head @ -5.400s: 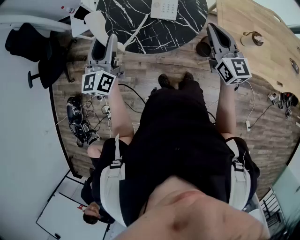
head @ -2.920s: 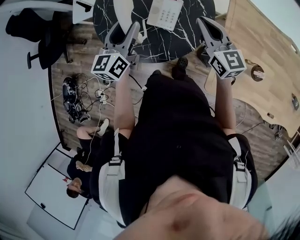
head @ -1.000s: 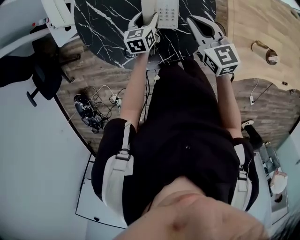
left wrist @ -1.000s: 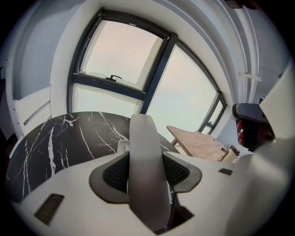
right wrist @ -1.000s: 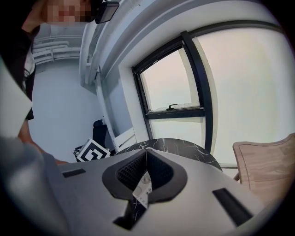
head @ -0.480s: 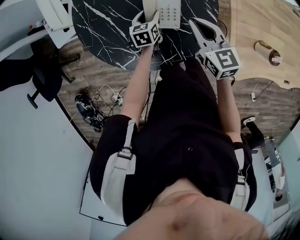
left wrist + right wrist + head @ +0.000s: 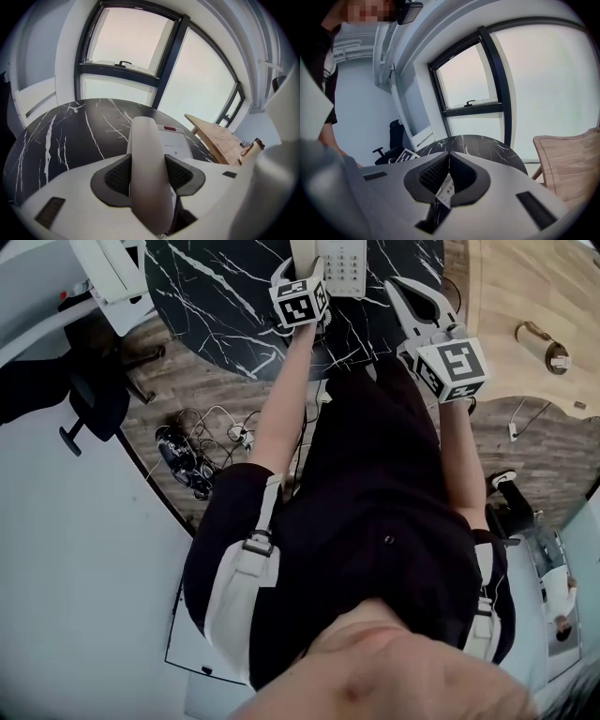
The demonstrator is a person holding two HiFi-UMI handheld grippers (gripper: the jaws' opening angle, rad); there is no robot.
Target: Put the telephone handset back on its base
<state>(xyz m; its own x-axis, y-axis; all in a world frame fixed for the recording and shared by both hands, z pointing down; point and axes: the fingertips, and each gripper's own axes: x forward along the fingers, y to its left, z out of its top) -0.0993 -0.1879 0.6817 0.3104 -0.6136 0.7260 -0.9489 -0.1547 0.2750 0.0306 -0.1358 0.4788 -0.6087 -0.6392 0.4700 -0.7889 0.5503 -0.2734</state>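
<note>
Head view: black marble table [image 7: 211,292], bearing telephone base [image 7: 343,261], on wood-plank floor [image 7: 211,390].

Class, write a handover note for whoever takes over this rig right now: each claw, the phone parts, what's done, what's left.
Left claw: shut on the handset.
Right claw: shut, empty, near the table edge.
Handset: along the left side of the base, which sits on the table; seated or not, cannot tell.
Done: handset gripped and at the base.
Left: seat it if needed, open the left claw, pull back.
</note>
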